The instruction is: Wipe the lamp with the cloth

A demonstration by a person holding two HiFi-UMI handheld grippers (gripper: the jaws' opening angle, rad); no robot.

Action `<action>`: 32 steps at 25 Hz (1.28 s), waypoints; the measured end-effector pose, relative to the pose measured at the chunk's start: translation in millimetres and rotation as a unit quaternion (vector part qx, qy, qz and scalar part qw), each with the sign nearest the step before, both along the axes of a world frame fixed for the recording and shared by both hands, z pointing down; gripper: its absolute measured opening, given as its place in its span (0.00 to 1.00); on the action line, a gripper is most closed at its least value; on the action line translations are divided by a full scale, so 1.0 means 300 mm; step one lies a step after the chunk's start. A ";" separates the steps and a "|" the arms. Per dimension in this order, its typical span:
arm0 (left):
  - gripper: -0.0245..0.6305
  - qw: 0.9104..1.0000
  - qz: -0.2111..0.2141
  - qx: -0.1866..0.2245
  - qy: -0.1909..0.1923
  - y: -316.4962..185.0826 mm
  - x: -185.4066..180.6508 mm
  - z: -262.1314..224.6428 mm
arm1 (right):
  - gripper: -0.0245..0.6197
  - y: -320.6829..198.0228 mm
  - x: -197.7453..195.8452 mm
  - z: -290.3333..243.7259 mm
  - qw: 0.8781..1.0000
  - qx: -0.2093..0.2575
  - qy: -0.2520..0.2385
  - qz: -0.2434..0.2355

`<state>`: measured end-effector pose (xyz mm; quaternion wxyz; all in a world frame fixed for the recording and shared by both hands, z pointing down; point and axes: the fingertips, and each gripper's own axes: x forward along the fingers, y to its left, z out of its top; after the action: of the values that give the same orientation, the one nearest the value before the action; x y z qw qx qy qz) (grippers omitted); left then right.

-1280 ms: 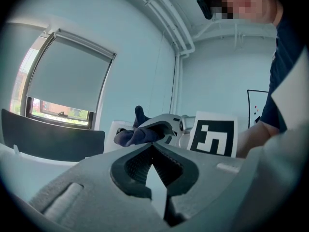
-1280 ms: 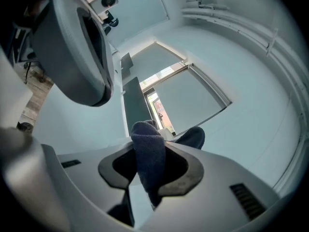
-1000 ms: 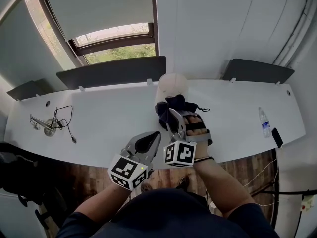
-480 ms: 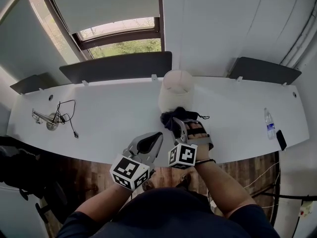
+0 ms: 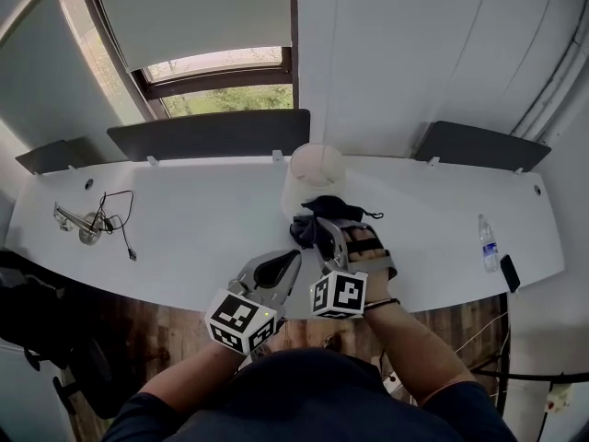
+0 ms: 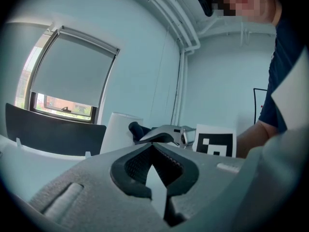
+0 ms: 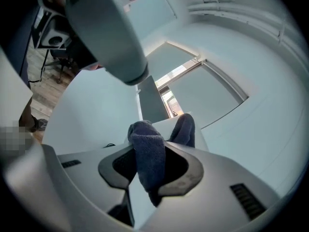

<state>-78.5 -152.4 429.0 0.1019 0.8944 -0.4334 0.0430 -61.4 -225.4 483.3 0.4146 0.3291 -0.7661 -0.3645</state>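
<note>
Grips a dark blue cloth [image 5: 314, 215] tight between the right gripper's [image 5: 321, 232] jaws, bunched up against the lower front of the white lamp [image 5: 311, 168]. Finds the lamp upright near the far edge of the white table [image 5: 184, 224] — just below the window. Holds the left gripper [image 5: 289, 259] near the table's front edge, jaws pinched together on nothing — apart from the cloth.

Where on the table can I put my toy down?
The bare table between the cable and the lamp is free. So is the stretch between the lamp and the bottle. It is crowded in the middle, where the right gripper holds the cloth by the lamp.
</note>
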 end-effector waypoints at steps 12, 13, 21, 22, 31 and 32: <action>0.05 1.000 -0.003 0.030 0.009 -0.049 0.084 -0.089 | 0.23 -0.052 0.058 -0.260 0.997 0.070 -0.018 -0.012; 0.05 0.999 -0.006 0.031 0.009 -0.053 0.084 -0.091 | 0.23 -0.053 0.062 -0.260 0.997 0.074 -0.017 -0.016; 0.05 0.999 -0.033 0.017 0.003 -0.074 0.097 -0.048 | 0.22 -0.045 0.075 -0.124 0.998 0.047 -0.016 -0.044; 0.05 0.999 -0.036 0.015 0.003 -0.074 0.101 -0.043 | 0.22 -0.043 0.078 -0.100 0.998 0.041 -0.013 -0.048; 0.05 0.998 -0.058 0.006 -0.008 -0.072 0.147 -0.015 | 0.22 -0.035 0.113 0.118 0.996 -0.015 0.026 -0.079; 0.05 0.998 -0.060 0.005 -0.010 -0.070 0.154 -0.014 | 0.22 -0.034 0.119 0.139 0.996 -0.021 0.030 -0.081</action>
<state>-32.4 -173.4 425.0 0.0954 0.8668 -0.4875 0.0431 -25.7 -235.6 525.0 0.4132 0.2459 -0.7849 -0.3908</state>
